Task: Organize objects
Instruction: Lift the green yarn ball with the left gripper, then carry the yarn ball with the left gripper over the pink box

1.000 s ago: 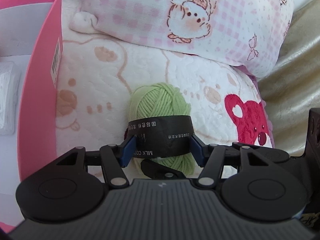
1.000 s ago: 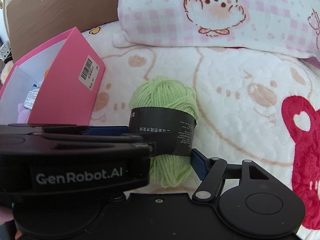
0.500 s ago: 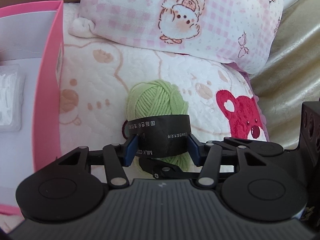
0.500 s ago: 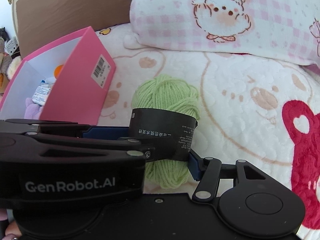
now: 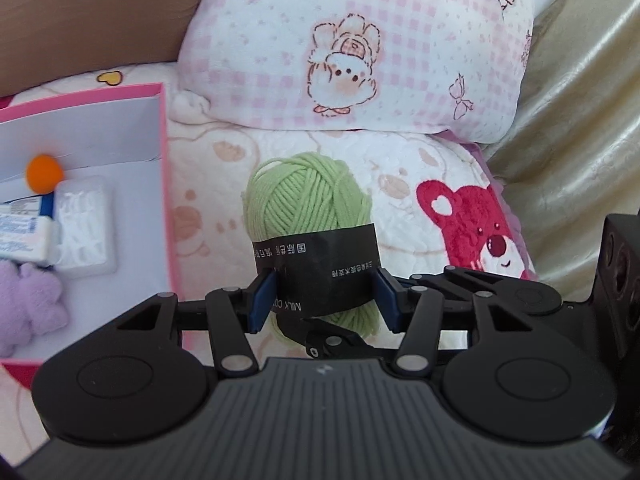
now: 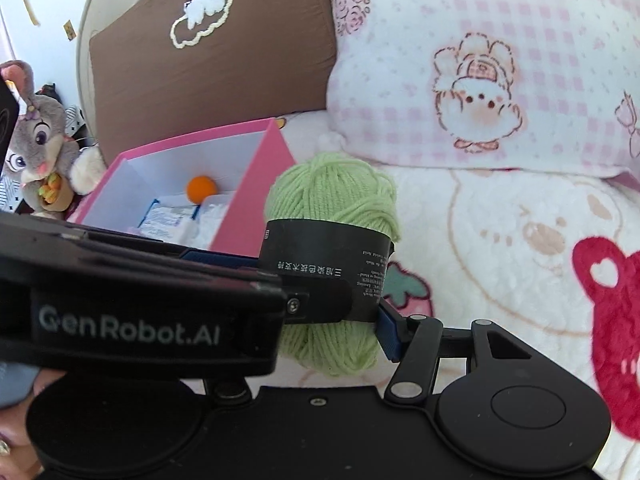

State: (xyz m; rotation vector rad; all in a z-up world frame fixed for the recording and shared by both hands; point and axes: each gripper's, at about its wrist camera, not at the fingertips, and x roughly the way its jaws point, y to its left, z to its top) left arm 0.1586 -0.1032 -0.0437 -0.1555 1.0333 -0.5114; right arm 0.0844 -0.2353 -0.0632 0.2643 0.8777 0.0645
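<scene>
A skein of light green yarn (image 5: 308, 216) is held clear of the bed's quilted bear-print cover (image 5: 404, 168), clamped from both sides at its black paper band (image 5: 324, 268). The left gripper (image 5: 322, 300) is closed on the band, its blue pads (image 5: 262, 300) pressed against the paper; the jaws were closing within the last second with the skein between them. The right gripper (image 6: 340, 316) grips the same skein, though only its right blue pad (image 6: 386, 330) can be seen against the band; its other finger is hidden behind the left gripper's black body, which crosses the right wrist view.

The skein's long axis is seen running up and away from both cameras, its rounded end pointing toward the pink checked pillow (image 5: 360, 48), its near end dipping behind the gripper linkage. The band's print is read upside down in the left view and is too small to make out beyond a few characters.

To the left stands an open pink box (image 5: 162, 168), cut off by the frame edge, holding an orange pompom (image 5: 44, 172), a white packet (image 5: 86, 228) and a purple plush item (image 5: 24, 304), only partly shown. A brown cushion (image 6: 208, 52) and a grey rabbit toy (image 6: 40, 148) are seen beyond the box in the right wrist view. A bit of the person's hand shows at that frame's lower-left corner, blurred.
</scene>
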